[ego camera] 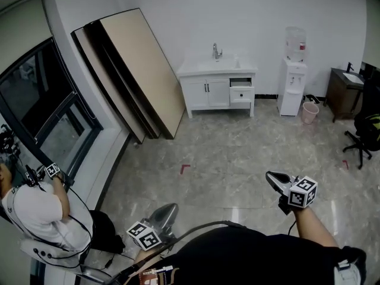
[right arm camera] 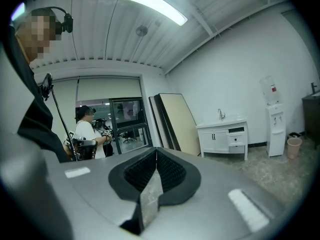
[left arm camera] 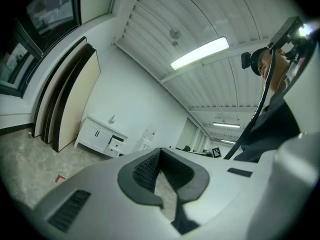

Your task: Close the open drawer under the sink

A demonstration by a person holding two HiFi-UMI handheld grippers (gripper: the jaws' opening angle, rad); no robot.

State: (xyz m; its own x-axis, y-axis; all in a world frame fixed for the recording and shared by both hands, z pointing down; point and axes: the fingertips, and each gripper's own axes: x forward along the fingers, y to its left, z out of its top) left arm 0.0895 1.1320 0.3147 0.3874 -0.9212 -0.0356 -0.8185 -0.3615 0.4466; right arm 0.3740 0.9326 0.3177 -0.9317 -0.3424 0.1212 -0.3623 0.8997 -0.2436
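Note:
A white sink cabinet (ego camera: 209, 91) stands against the far wall, across the stone floor. Its upper right drawer (ego camera: 241, 92) is pulled out a little. The cabinet (left arm camera: 98, 134) and drawer (left arm camera: 116, 144) also show small in the left gripper view, and the cabinet (right arm camera: 222, 136) and drawer (right arm camera: 236, 139) in the right gripper view. My left gripper (ego camera: 169, 209) is low at the bottom of the head view, shut and empty, tips together (left arm camera: 160, 151). My right gripper (ego camera: 272, 176) is further right, shut on nothing (right arm camera: 156, 151). Both are far from the cabinet and point roughly level toward it.
Large boards (ego camera: 136, 70) lean on the wall left of the cabinet. A water dispenser (ego camera: 293, 82), pink bin (ego camera: 309, 112), dark desk (ego camera: 344, 91) and office chair (ego camera: 365, 135) stand right. A person (ego camera: 35, 212) sits by the window at left. A red mark (ego camera: 184, 168) lies on the floor.

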